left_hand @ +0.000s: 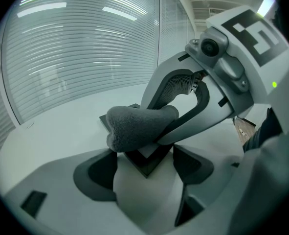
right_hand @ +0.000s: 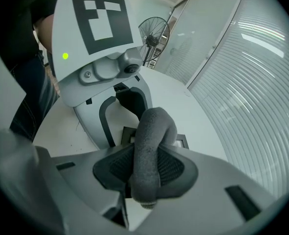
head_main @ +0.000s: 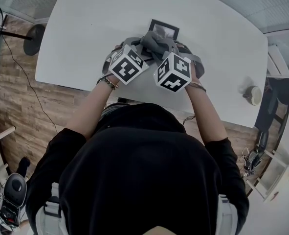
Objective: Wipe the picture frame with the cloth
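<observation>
A small black picture frame lies on the white table, with its near part hidden under a grey cloth. Both grippers meet over it, their marker cubes side by side. My left gripper has the frame's corner wedged between its two dark pads, touching both. My right gripper is shut on the cloth, which bulges out past its jaws and rests on top of the frame. In the left gripper view the cloth lies across the frame, just beyond the held corner.
A small round object sits near the table's right edge. A fan base and a cable are on the wood floor to the left. White shelving stands at the lower right. The person's body is against the table's near edge.
</observation>
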A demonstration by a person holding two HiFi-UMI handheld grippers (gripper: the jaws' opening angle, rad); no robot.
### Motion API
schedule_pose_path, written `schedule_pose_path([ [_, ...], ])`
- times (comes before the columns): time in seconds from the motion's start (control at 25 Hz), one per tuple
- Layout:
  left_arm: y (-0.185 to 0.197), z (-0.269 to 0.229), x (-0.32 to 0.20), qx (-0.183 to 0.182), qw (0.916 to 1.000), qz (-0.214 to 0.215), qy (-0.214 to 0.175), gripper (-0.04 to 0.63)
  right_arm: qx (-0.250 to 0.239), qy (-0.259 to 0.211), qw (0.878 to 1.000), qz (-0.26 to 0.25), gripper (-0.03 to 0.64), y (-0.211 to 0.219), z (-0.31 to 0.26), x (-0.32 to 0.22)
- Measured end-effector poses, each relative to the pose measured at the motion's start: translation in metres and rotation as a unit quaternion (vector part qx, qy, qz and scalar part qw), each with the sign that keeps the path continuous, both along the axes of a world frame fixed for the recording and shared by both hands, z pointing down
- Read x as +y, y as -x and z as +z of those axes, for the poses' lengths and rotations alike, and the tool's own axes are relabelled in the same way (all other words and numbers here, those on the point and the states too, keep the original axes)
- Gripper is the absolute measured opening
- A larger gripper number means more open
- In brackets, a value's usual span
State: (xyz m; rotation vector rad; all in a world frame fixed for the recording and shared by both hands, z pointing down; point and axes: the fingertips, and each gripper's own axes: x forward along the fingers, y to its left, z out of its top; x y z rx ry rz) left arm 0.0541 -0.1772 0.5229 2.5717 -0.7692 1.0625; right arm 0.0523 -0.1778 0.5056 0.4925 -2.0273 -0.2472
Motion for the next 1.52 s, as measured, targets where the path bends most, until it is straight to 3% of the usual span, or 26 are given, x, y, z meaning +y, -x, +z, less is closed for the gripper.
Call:
schedule_pose_path([
  [0.48,0.001,0.0,0.002,0.001,1.0,0.001,-0.002,0.371,0.008,0.008,0.999,-0.033,0.112,0.003,0.002,0.014],
  [0.84,0.001,0.001,0.001,0.0,1.0,0.001,-0.003,0.373,0.025,0.093,0.986,-0.136,0.107,0.003,0.002,0.025],
  [1.32,0.003,-0.001,0.002,0.0,1.0,0.0,-0.004,0.373,0.038,0.176,0.964,-0.195,0.109,0.004,-0.005,0.037],
  [1.52,0.001,-0.002,0.003,0.002,0.9999,0.0,-0.011,0.373,-0.001,0.181,0.968,-0.173,0.11,-0.001,-0.014,0.035],
])
